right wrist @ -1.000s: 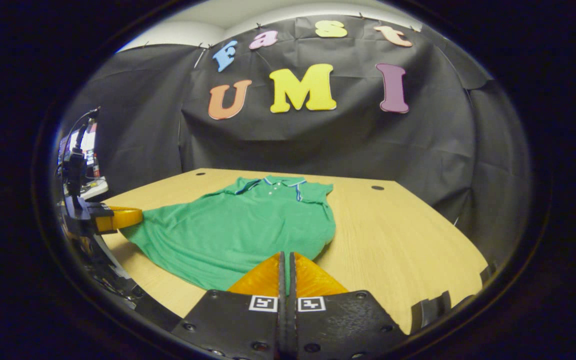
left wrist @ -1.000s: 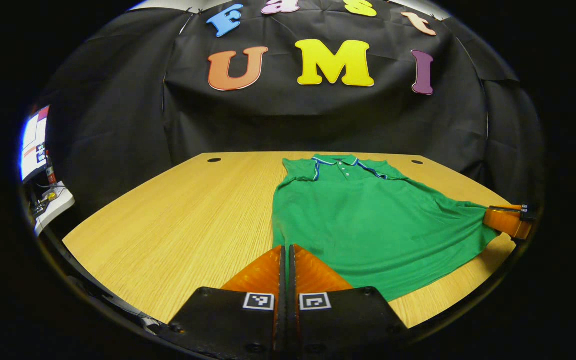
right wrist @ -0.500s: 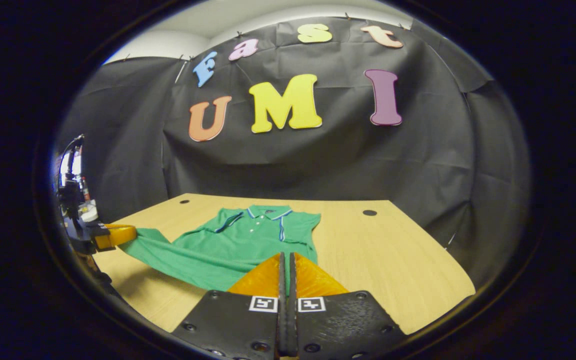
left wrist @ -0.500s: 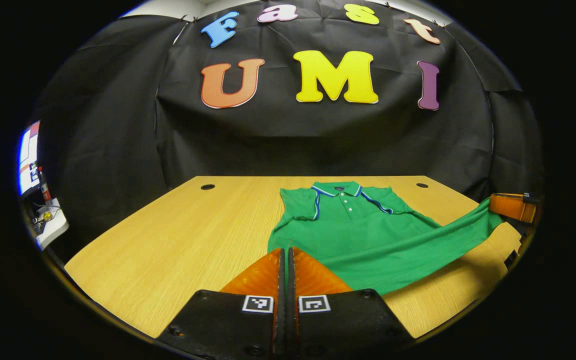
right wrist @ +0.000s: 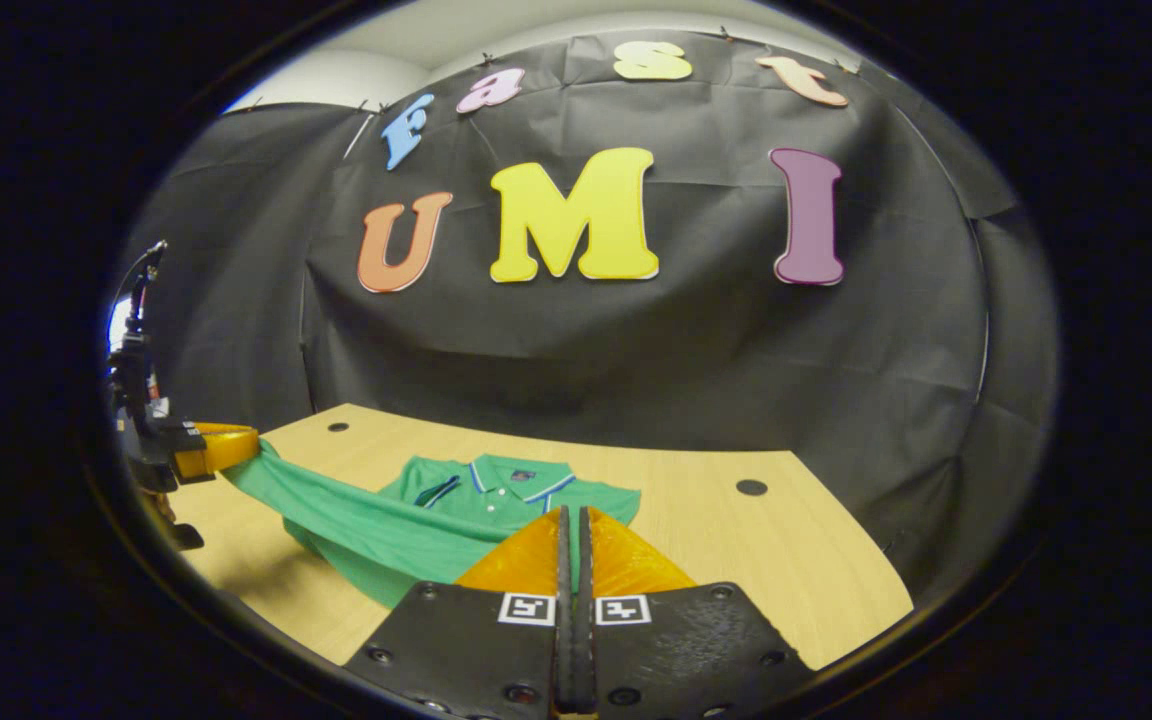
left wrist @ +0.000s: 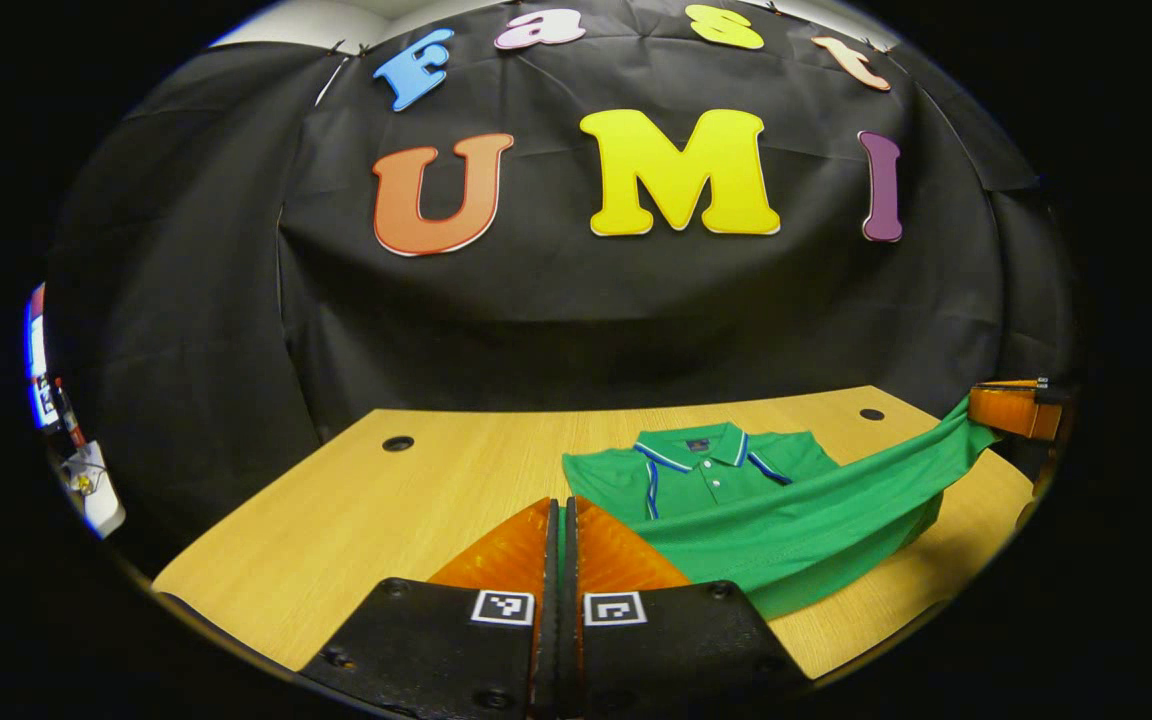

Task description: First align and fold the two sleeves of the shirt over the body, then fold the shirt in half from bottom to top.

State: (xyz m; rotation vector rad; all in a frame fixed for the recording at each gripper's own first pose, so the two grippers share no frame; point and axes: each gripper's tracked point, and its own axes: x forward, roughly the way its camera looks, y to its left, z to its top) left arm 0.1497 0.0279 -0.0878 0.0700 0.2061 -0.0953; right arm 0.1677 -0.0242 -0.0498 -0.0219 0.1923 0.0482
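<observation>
Shirt (left wrist: pixel 786 520) hem lifted off wooden table (left wrist: pixel 416 500), black cloth wall (left wrist: pixel 556 320) behind.

- A light wooden table (left wrist: pixel 356 520) with two round cable holes (left wrist: pixel 397 443) near its far edge.
- A green polo shirt (left wrist: pixel 706 475) lies on it, collar toward the far edge, its near hem lifted off the wood.

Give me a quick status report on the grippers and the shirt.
Left hand-held gripper shut on shirt hem corner; right hand-held gripper shut on the other. Hem lifted off table, toward collar. Sleeves look folded in. Path looks free.
</observation>
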